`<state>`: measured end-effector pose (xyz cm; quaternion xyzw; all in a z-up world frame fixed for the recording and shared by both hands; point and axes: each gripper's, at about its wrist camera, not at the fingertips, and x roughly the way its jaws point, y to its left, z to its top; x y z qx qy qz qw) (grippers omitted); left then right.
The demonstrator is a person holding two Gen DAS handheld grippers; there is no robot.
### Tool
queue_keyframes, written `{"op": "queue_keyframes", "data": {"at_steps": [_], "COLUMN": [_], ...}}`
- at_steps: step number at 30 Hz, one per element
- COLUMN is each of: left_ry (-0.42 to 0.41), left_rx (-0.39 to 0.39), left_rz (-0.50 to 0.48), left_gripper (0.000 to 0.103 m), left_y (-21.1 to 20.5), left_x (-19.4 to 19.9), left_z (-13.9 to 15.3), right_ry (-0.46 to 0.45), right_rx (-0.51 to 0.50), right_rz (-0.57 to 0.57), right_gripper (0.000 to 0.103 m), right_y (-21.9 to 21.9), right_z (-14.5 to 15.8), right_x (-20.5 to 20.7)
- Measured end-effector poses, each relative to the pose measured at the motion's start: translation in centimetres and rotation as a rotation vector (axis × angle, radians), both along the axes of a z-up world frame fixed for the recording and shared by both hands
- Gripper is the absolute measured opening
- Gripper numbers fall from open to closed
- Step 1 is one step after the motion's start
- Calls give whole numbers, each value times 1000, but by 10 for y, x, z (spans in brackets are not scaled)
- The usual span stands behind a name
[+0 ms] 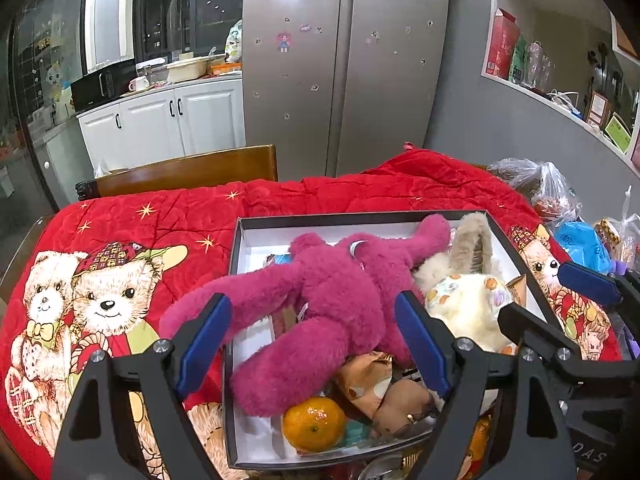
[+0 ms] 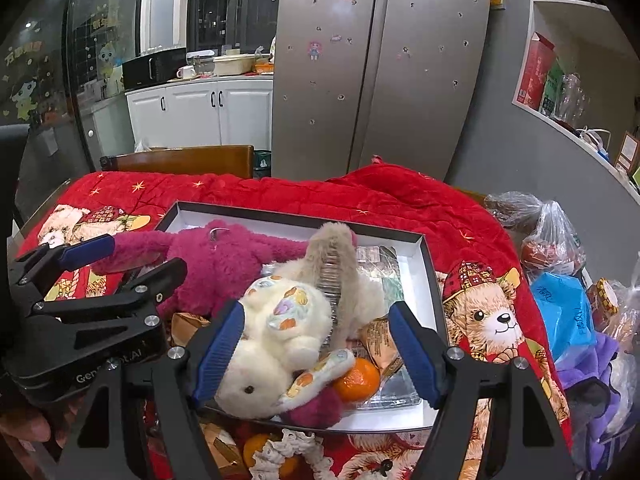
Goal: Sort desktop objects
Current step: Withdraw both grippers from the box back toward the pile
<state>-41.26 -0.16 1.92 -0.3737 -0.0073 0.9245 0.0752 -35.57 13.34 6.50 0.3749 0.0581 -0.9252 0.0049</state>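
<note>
A red bear-print blanket lies bare left of and beyond the shallow box. Within the box, a magenta plush lies between the spread, empty left gripper, a cream plush rabbit between the spread, empty right gripper, and a mandarin at the near wall.
</note>
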Motion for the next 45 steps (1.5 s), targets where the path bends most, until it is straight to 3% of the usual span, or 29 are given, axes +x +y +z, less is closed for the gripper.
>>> {"op": "queue_keyframes", "data": {"at_steps": [7,13,18,23,28,31,36,41,45], "left_ry": [11,72,119,172,234,225,174,50,-12], "left_rx": [16,43,46,58,31,35,60,103,104], "left_rz": [0,-9,-14,-10,-9,-18,-29,-64,-91], "left_gripper": [85,85,85,91,96,97,97,97,97], "left_y": [0,-3,-13,-30,-41,-44,-44,-33,-17], "left_x": [6,33,75,129,188,212,248,261,259], "left_z": [10,43,78,109,124,119,80,19,-10], "right_ry": [16,58,124,193,251,272,282,232,185], "right_rx": [3,-23,-55,-47,-21,-20,-57,-77,-88], "right_rz": [-12,-25,-31,-48,-70,-85,-79,-77,-73], "right_gripper": [77,77,77,80,82,82,83,83,83], "right_y": [-1,2,5,6,7,9,13,18,29], "right_z": [5,27,58,86,103,105,90,56,24], "right_x": [6,23,54,98,149,175,212,229,231]}}
